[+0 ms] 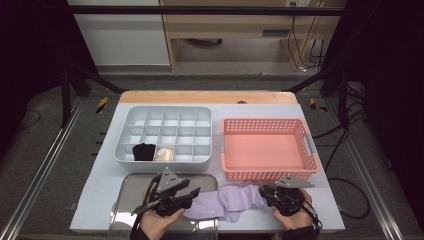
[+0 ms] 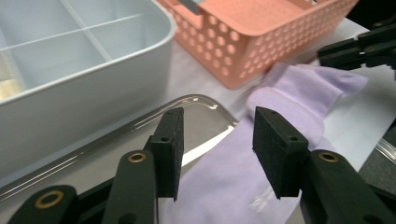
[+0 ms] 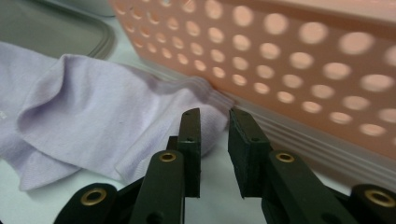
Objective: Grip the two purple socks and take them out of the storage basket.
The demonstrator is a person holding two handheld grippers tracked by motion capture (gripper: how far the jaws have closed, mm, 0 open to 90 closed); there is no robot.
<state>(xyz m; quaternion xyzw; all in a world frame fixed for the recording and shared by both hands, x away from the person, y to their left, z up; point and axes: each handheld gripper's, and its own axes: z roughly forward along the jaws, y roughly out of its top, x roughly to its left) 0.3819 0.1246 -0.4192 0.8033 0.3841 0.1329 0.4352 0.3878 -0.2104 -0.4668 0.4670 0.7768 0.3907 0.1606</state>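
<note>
- High view, nearest edge: I have my left gripper (image 1: 187,194) over the metal tray (image 1: 131,186) and my right gripper (image 1: 265,192) just in front of the pink basket (image 1: 270,124).
- The lilac sock (image 1: 227,201) lies flat on the table (image 1: 107,175) between the two, one end on the tray's right part, the other reaching the right gripper.
- Left gripper view: I see the left gripper (image 2: 217,135) with jaws spread wide, the sock (image 2: 280,107) beneath and beyond them, not pinched.
- Right gripper view: the right gripper (image 3: 215,119) has its jaws slightly parted with a clear gap; the sock's ribbed cuff (image 3: 205,93) sits just past the tips, beside the basket wall (image 3: 299,60). I note no pinch.
- Farther back, the grey divided box (image 1: 165,131) holds a black item (image 1: 144,151) and a pale item (image 1: 164,154) in adjoining front compartments.
</note>
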